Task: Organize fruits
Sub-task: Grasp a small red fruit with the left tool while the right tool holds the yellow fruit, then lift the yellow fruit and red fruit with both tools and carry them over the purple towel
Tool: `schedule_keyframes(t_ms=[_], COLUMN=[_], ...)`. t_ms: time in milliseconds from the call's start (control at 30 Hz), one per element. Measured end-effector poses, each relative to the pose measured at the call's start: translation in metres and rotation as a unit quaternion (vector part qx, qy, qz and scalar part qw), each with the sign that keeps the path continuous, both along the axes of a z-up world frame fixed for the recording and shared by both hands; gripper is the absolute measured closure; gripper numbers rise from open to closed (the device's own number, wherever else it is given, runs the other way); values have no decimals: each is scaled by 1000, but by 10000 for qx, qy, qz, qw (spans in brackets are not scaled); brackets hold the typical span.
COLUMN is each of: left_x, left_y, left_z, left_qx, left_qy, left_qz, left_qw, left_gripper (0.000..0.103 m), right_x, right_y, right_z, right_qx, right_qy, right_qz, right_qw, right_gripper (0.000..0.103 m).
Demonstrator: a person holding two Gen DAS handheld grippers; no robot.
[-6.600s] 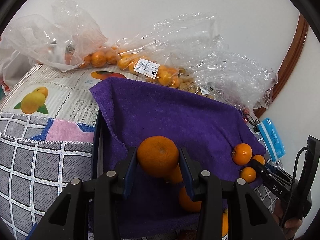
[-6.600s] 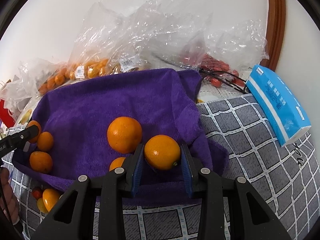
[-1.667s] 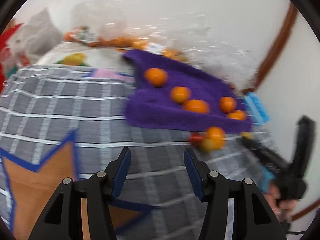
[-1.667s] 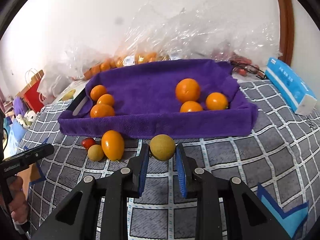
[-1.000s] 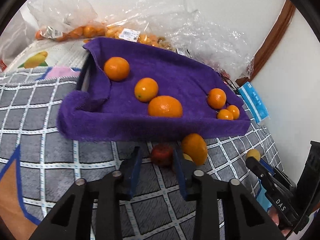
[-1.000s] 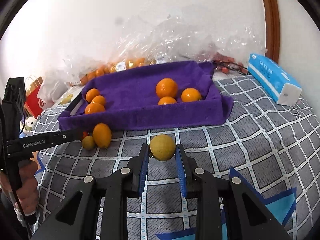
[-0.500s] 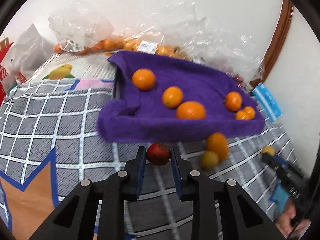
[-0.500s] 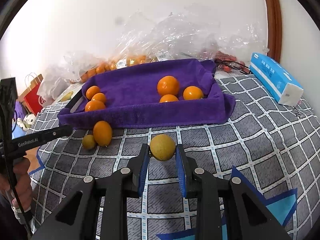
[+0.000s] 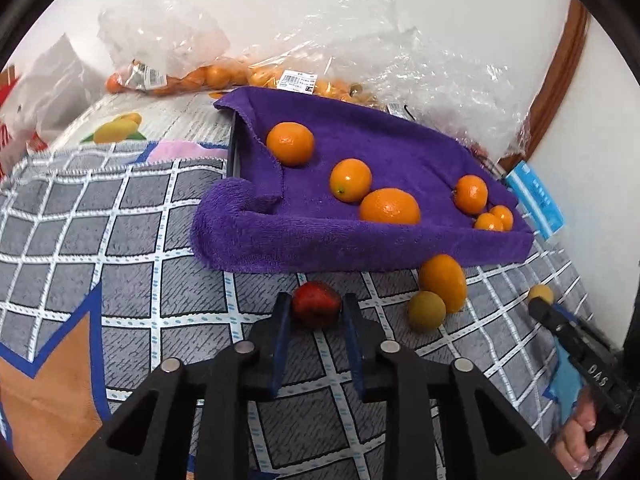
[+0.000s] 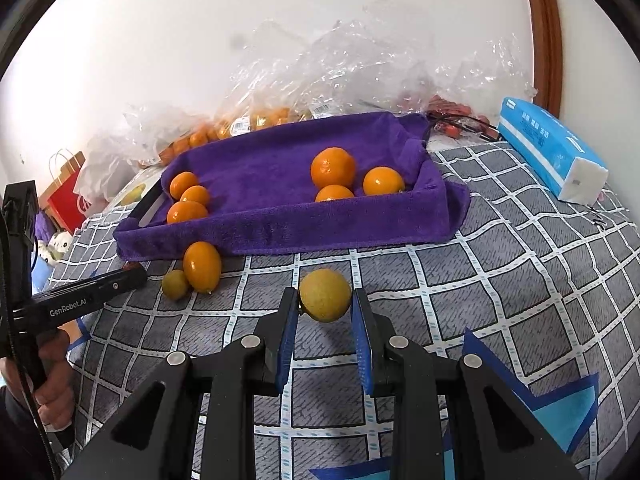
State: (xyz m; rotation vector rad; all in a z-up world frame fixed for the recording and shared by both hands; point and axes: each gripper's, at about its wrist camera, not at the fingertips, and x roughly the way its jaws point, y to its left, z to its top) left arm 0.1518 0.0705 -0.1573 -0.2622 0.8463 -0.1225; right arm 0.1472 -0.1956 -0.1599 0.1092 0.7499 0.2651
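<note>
My left gripper [image 9: 316,312] is shut on a small red fruit [image 9: 317,309] just in front of the purple towel-lined tray [image 9: 280,244]. My right gripper [image 10: 325,300] is shut on a yellow-green round fruit [image 10: 325,294] above the checkered cloth, in front of the tray [image 10: 288,232]. The tray holds several oranges in two clusters [image 9: 290,143] [image 10: 333,168]. An oval orange fruit [image 9: 442,282] and a small yellow-green fruit [image 9: 426,311] lie on the cloth by the tray's front edge; they also show in the right wrist view [image 10: 202,265] [image 10: 175,284].
Clear plastic bags of oranges [image 9: 224,76] and crumpled plastic [image 10: 340,68] lie behind the tray against the wall. A blue tissue pack [image 10: 552,148] sits at the right. A red paper bag [image 10: 66,196] stands far left. The grey checkered cloth [image 10: 520,264] spreads in front.
My left gripper, shut on the red fruit, has shifted slightly, the tray now sitting further right in its view. My right gripper holds the yellow-green fruit almost still.
</note>
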Motion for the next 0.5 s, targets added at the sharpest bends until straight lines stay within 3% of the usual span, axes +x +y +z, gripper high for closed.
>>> schedule_keyframes(t_ms=[133,500], left_x=[-7,-17], left_y=[10,8], left_z=[3,13], left_qx=[-428,-358], left_qy=[-240,-603], left_qz=[-46,36], left_qw=[9988,9975], left_gripper=[79,79], right_x=[-1,-7], right_y=[1,1], right_z=[1,5], right_qx=[9,60], right_qy=[-29,-203], right_qz=[26,78], right_qw=[10000,9997], right_gripper=[76,76])
